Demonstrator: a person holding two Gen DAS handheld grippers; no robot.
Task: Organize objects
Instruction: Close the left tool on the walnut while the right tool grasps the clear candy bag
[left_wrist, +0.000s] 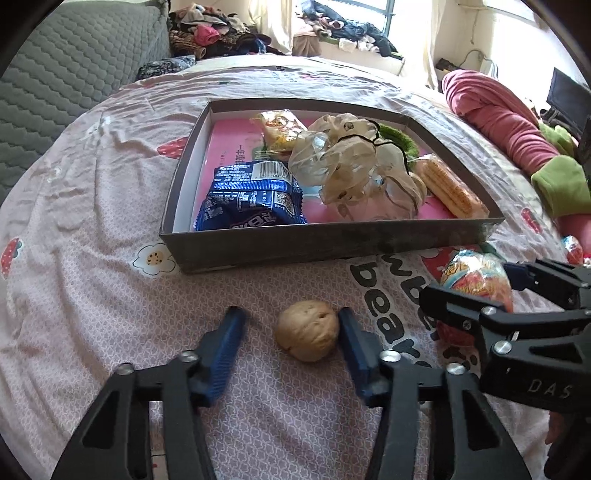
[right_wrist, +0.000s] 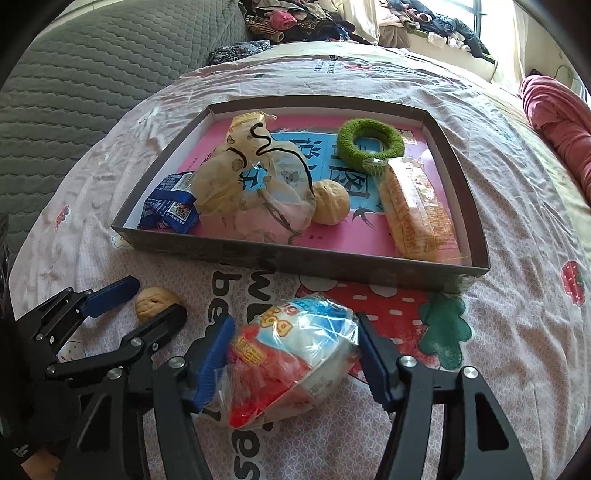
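Grey box (left_wrist: 258, 254) lies ahead on the bed (left_wrist: 92, 295). Right gripper (right_wrist: 295, 345), jaws apart, straddles the packet (right_wrist: 291, 362). Left gripper (left_wrist: 291, 326), jaws apart, brackets the walnut (left_wrist: 307, 329), right pad touching.

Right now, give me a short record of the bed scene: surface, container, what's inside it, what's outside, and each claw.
surface: pink patterned bedsheet
container: shallow grey cardboard box
inside: blue foil snack packet, sheer beige drawstring pouch, green fuzzy ring, orange wrapped cake, tan walnut
outside: second tan walnut, red-and-blue wrapped snack bowl
left claw: open, straddling the walnut
right claw: open around the snack bowl
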